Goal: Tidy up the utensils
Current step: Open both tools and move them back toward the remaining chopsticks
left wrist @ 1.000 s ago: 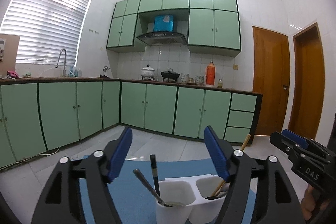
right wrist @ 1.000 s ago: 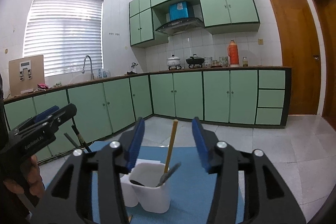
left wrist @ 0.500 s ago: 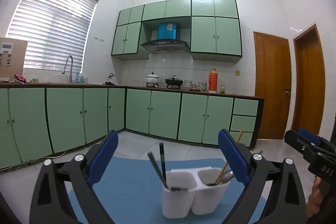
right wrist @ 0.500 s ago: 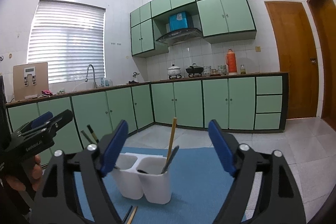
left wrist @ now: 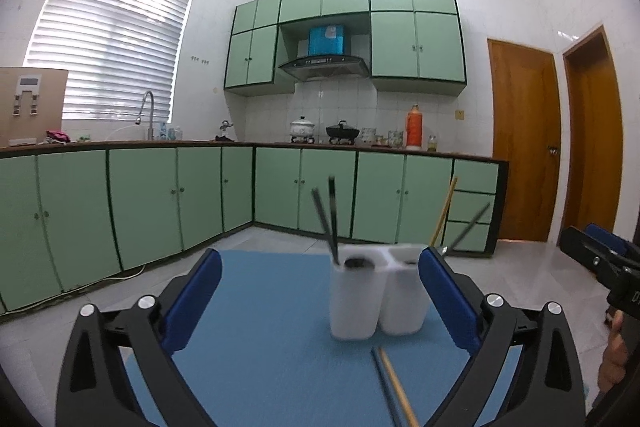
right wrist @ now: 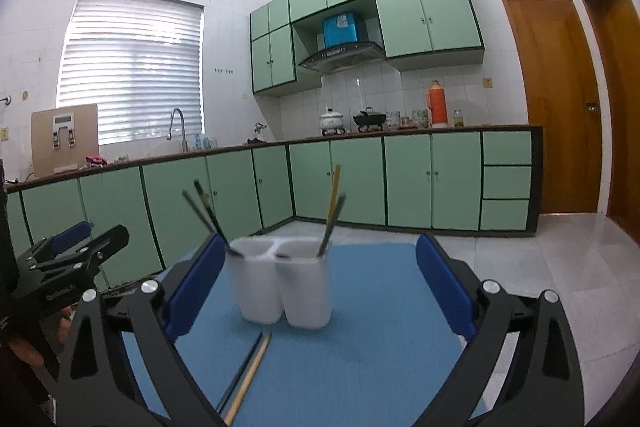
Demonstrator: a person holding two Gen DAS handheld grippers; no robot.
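A white two-cup utensil holder (left wrist: 376, 295) (right wrist: 284, 287) stands on a blue mat (left wrist: 272, 327) (right wrist: 372, 327). Its left cup holds two dark chopsticks (left wrist: 326, 215) (right wrist: 204, 211). Its right cup holds a wooden chopstick (left wrist: 442, 211) (right wrist: 333, 195) and a dark utensil handle (left wrist: 470, 227). A dark and a wooden chopstick (left wrist: 394, 387) (right wrist: 248, 375) lie on the mat in front of the holder. My left gripper (left wrist: 320, 303) is open and empty, back from the holder. My right gripper (right wrist: 320, 287) is open and empty too.
The mat lies on a table with grey floor tiles beyond it. Green kitchen cabinets (left wrist: 160, 195) and a counter run along the back walls. Wooden doors (left wrist: 524, 155) are at the right. The other gripper shows at each view's edge (left wrist: 600, 263) (right wrist: 60, 267).
Both grippers have opened wider and pulled back from the holder. The two loose chopsticks on the mat have come into view.
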